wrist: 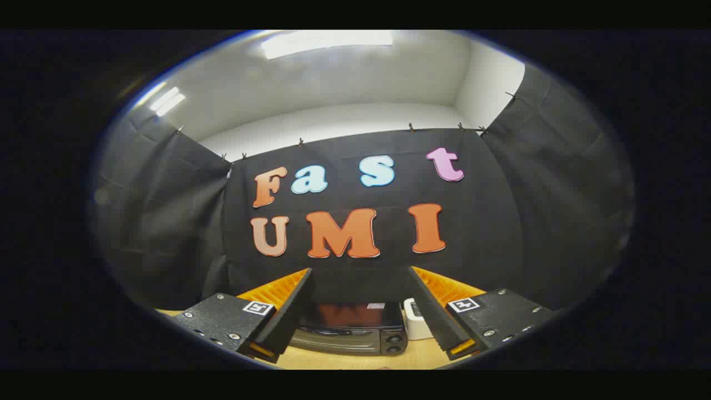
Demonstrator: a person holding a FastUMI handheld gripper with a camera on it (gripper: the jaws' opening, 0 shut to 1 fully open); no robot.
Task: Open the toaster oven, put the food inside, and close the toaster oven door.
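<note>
Black toaster oven (349, 330), door closed, sits at the wooden table's (355, 361) far edge beyond your gripper (360, 278), whose fingers are spread wide, holding nothing.

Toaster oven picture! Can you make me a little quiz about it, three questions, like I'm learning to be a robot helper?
1. True or false: the toaster oven door is shut.
2. Where is the oven, going by the gripper fingers? A) squeezed by both fingers B) beyond them, seen through the gap C) behind the gripper
3. Fill in: the white object stands right ____ the oven on the wooden table.

Key:
1. True; the dark glass door looks closed.
2. B; the fingers are spread wide and hold nothing.
3. Beside, near the oven's knobs.
</note>
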